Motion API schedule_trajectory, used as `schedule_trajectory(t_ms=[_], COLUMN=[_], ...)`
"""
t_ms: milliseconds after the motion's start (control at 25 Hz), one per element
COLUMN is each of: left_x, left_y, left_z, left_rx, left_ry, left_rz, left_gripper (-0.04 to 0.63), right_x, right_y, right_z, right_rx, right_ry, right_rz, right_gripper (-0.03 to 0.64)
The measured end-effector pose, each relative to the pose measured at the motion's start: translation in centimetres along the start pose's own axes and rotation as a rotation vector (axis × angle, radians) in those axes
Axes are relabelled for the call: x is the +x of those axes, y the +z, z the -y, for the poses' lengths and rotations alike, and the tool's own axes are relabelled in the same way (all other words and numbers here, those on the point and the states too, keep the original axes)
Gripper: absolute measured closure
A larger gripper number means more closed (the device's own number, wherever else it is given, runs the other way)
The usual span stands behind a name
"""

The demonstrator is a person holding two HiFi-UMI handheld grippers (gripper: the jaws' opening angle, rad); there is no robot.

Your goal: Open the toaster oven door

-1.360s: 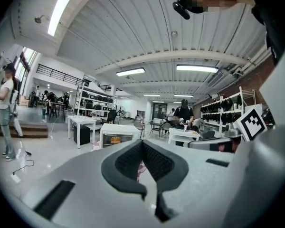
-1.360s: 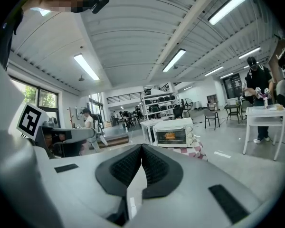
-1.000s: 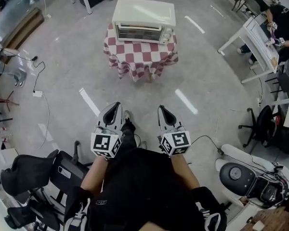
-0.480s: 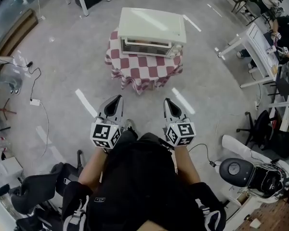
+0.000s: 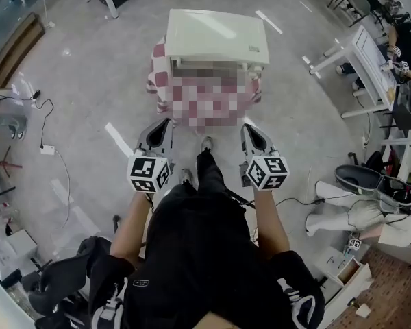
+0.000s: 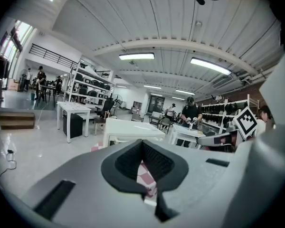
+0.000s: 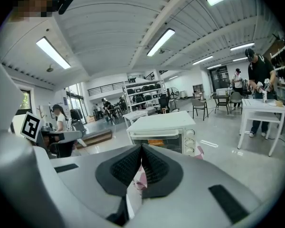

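Jaws of your left gripper (image 5: pixel 166 123) are pressed pad to pad with nothing between them; you hold it low, on the left, pointing ahead. Beyond it and slightly right, the toaster oven (image 5: pixel 216 34) sits on a small table under a red-and-white checked cloth (image 5: pixel 155 74), well apart from both grippers. Its long axis runs left to right across your view. The glass door (image 7: pixel 156 140) faces you and is closed, upright, with the knobs (image 7: pixel 190 141) stacked at its right end. From the left gripper view only the oven's white top (image 6: pixel 133 129) shows above the gripper body. Your right gripper (image 5: pixel 248 126) is level with the left, also aimed at the oven, jaws closed and empty. Far right, a white desk (image 5: pixel 359 53) stands with a person beside it.
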State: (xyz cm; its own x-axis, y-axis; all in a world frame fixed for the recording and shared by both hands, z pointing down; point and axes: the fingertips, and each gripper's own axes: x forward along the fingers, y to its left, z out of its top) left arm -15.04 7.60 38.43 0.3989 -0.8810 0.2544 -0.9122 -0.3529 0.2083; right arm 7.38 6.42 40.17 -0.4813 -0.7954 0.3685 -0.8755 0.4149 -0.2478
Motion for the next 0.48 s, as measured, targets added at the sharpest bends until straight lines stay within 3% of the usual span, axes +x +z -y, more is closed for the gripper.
schedule_trajectory(t_ms=[480], left_x=[10.8], left_y=[0.3], left_z=[-4.9], left_rx=[-0.183], left_ry=[-0.028], left_rz=[-0.051], left_gripper=[0.586], right_x=[10.2], right_y=[3.3], right_z=[6.2], right_rx=[0.176], right_ry=[0.018], right_rz=[-0.013], right_gripper=[0.591])
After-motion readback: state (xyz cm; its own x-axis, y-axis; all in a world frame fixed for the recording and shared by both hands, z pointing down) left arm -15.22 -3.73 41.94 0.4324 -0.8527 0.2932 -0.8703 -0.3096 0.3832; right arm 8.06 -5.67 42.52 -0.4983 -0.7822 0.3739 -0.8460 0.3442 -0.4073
